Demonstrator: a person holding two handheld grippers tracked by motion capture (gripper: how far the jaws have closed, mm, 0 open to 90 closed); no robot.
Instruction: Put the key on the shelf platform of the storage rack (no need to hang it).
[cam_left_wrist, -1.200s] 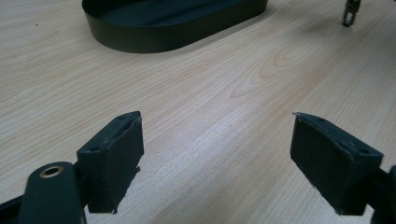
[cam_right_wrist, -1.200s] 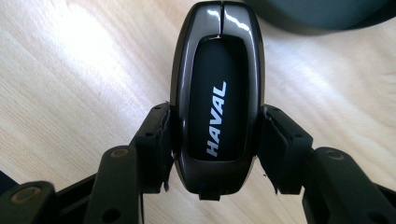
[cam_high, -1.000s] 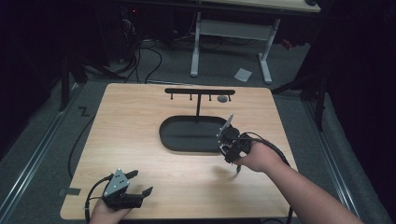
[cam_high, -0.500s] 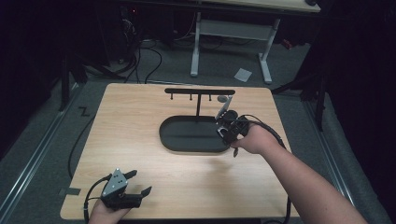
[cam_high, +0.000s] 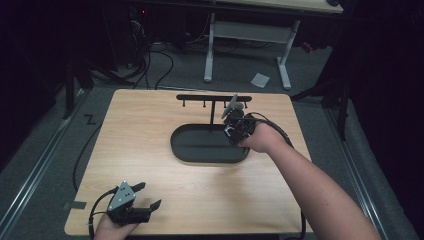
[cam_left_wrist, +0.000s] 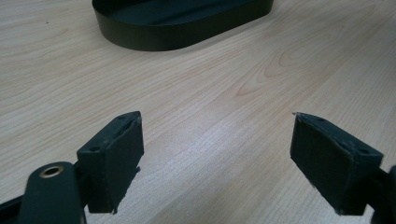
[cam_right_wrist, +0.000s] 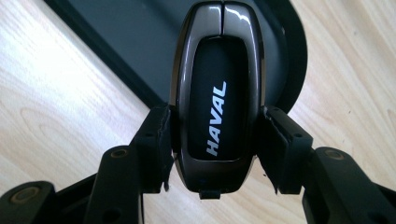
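right now the right hand-held gripper (cam_right_wrist: 217, 140) is clamped on a glossy dark oblong car key fob (cam_right_wrist: 217, 98) with white "haval" lettering, its two black jaws pressing the fob's long sides near the lower end. seen along that hand-held gripper, the fob's long axis runs straight out in line with the jaws, so its free rounded tip leads the way and hangs over the rim of the shallow black oval tray (cam_right_wrist: 116, 42) below.

from the high view, the same hand-held gripper (cam_high: 235, 119) sits above the tray's (cam_high: 192, 155) far right end, close beside the thin black t-shaped hanging rack (cam_high: 212, 98) that stands at the tray's back edge. the fob's pale tip points up and away from the person, toward the right part of the crossbar, near it; whether they touch is too small to tell. my guess is that the coming move turns on this: the rack's small pegs lie just beyond and slightly left of the fob's leading end.

the left hand-held gripper (cam_high: 142, 196) rests at the near left corner of the light wooden bench (cam_high: 130, 130), jaws spread wide apart with nothing between them, well apart from the tray and far from the rack. the right hand is plainly the nearer one.
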